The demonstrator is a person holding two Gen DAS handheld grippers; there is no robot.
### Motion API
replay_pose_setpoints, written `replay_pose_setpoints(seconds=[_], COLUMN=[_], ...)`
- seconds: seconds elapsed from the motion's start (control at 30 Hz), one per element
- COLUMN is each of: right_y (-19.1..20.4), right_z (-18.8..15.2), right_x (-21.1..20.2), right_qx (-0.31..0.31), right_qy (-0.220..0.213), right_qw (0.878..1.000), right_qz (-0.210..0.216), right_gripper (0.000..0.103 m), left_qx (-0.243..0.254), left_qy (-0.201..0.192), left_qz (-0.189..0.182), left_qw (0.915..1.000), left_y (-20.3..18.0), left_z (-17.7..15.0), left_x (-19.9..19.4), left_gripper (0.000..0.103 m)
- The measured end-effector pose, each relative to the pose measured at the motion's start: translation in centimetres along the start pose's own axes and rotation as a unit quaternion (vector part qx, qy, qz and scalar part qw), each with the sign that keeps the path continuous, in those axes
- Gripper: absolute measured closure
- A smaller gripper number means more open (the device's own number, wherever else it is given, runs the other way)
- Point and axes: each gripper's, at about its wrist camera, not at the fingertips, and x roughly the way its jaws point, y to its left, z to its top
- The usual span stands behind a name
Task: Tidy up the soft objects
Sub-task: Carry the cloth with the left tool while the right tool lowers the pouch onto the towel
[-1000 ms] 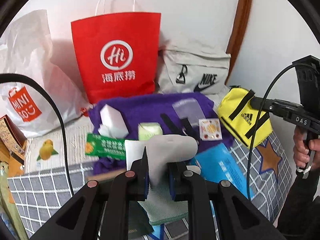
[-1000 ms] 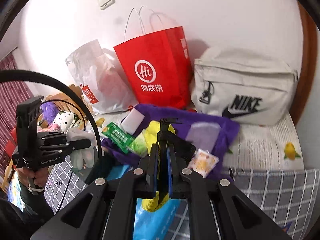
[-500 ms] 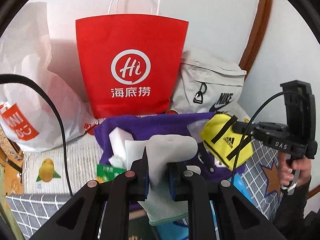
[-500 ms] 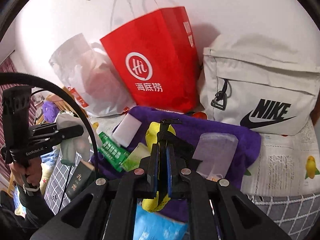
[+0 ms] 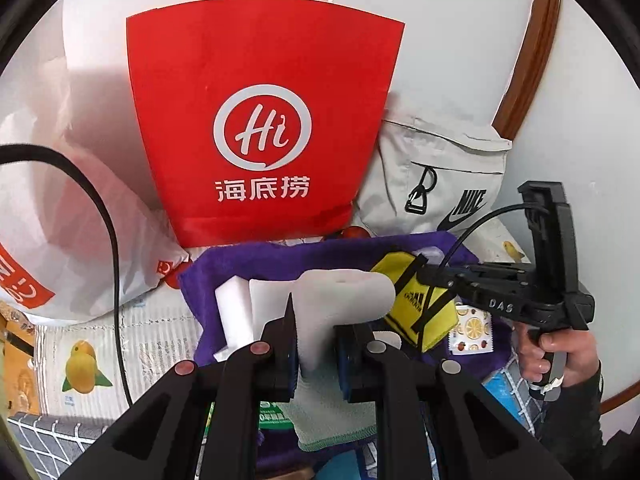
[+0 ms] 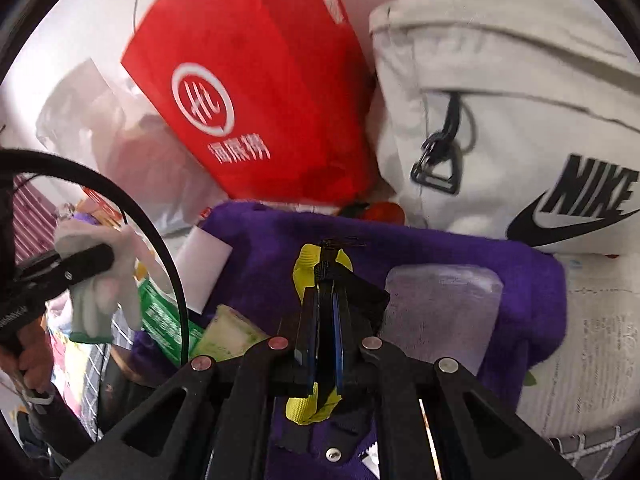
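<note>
1. Purple towel (image 5: 256, 268) lies spread on the bed, in front of a red paper bag (image 5: 260, 120) and a grey Nike bag (image 5: 436, 176) that lean on the wall.
2. Left gripper (image 5: 316, 354) is clamped on a white glove (image 5: 340, 296); the glove's body bulges above the jaws and its green-edged cuff hangs below them.
3. Right gripper (image 6: 325, 328) is pinched tight on the black strap of a yellow pouch (image 6: 308, 264); yellow fabric shows above and below the jaws.
4. In the left camera, the pouch hangs over the right part of the towel, just beside the glove.
5. White sponge block (image 5: 232, 312) sits on the towel's left part, partly behind the glove.
6. Clear plastic packet (image 6: 444, 300) lies on the towel, right of the pouch.
7. Green packet (image 6: 168, 320) and a pale green wrapped item (image 6: 228, 332) lie at the towel's left edge.
8. White plastic bag (image 5: 72, 216) with red print stands left of the red bag.
9. Person's hand (image 5: 560, 352) grips the right tool's handle.
</note>
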Motion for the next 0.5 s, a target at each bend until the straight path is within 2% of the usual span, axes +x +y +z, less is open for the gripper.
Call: replay_pose_setpoints(seconds=[0.33, 0.4, 0.47, 0.5], right_y=[-0.9, -1.2, -1.4, -1.4], right_z=[-0.2, -0.1, 0.0, 0.0], right_x=[1.3, 1.2, 0.9, 0.6], right_qx=[-0.004, 0.001, 0.002, 0.001], right_qy=[0.038, 0.041, 0.040, 0.039], right_qw=[0.999, 0.999, 0.999, 0.999], right_qz=[-0.008, -0.006, -0.010, -0.015], right_gripper=[0.089, 0.078, 0.061, 0.060], left_qx=[-0.005, -0.005, -0.006, -0.006], left_qy=[0.013, 0.016, 0.022, 0.024], left_qz=[0.003, 0.003, 0.004, 0.004], left_qw=[0.9999, 0.9999, 0.9997, 0.9997], left_y=[0.5, 0.4, 0.3, 0.3], left_z=[-0.3, -0.3, -0.3, -0.3], left_x=[1.2, 1.6, 2.1, 2.2], left_gripper=[0.088, 0.088, 0.088, 0.088])
